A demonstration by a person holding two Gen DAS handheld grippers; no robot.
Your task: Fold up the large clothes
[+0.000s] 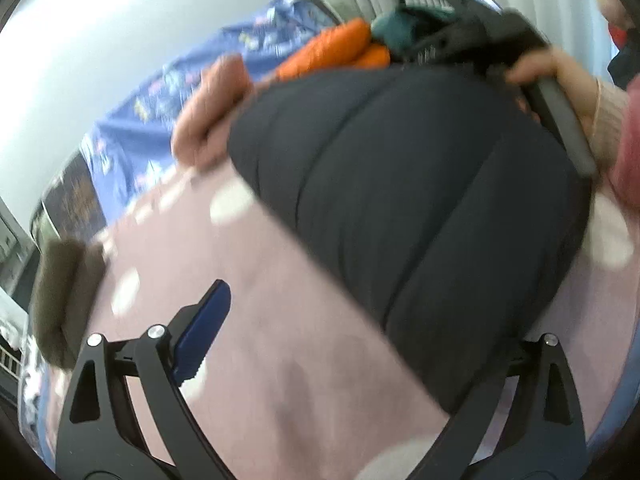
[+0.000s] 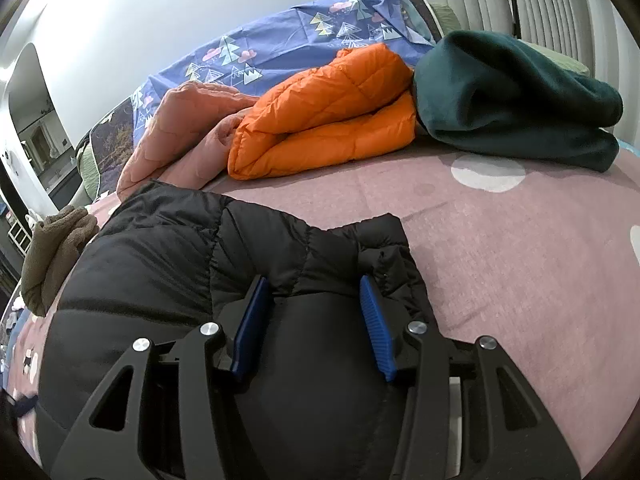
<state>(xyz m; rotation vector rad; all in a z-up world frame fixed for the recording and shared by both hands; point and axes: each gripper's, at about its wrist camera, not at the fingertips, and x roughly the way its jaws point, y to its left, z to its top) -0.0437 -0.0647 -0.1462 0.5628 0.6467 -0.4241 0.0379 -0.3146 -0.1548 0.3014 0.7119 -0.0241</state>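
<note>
A black puffer jacket [image 2: 160, 280] lies on the pink bedsheet [image 2: 520, 260]. My right gripper [image 2: 312, 284] is shut on a puffy fold near the jacket's collar, with both blue pads pressed into the fabric. The left wrist view is blurred; there the jacket [image 1: 420, 200] fills the middle and right. My left gripper [image 1: 360, 320] stands wide open low over the sheet at the jacket's edge. Its left blue pad [image 1: 204, 332] is bare, and the jacket covers its right finger. At the top right of that view a hand [image 1: 560, 76] holds the right gripper [image 1: 472, 36].
Folded clothes lie along the far side of the bed: a pink quilted piece [image 2: 180, 120], an orange down jacket [image 2: 328, 112] and a dark green fleece [image 2: 512, 96]. A brown garment [image 2: 52, 256] sits at the bed's left edge. A blue patterned cover [image 2: 280, 40] lies behind, with curtains beyond.
</note>
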